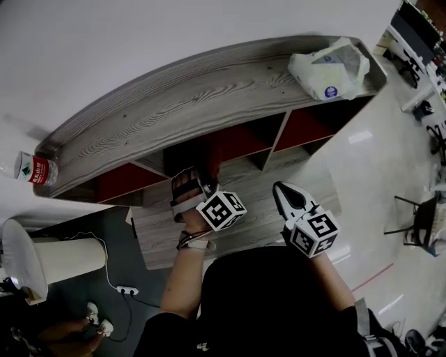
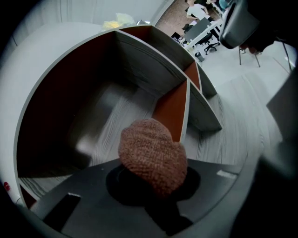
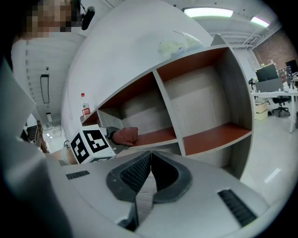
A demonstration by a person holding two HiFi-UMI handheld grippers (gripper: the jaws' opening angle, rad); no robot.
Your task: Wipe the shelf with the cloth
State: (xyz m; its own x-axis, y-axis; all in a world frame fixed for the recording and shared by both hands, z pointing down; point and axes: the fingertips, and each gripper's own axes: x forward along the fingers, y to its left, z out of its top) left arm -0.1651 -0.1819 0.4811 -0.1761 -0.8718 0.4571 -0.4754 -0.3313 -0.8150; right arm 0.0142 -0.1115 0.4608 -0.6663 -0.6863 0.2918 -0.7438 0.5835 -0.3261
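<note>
tightly around cloth (image 2: 153, 155): left hand-held gripper (image 1: 187, 191)

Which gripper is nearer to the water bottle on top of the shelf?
Left. The left gripper reaches into the shelf, below and right of the bottle; the right gripper is farther right, outside.

This is looking like an open-plan office: desks (image 3: 271, 93) carrying monitors (image 3: 266, 72) and swivel chairs (image 3: 282, 103) are standing across a glossy pale floor (image 1: 376, 167). Long light panels (image 3: 207, 12) are glowing overhead, and a compartmented shelf (image 1: 209, 90) is standing against a plain white wall (image 1: 139, 35).
</note>
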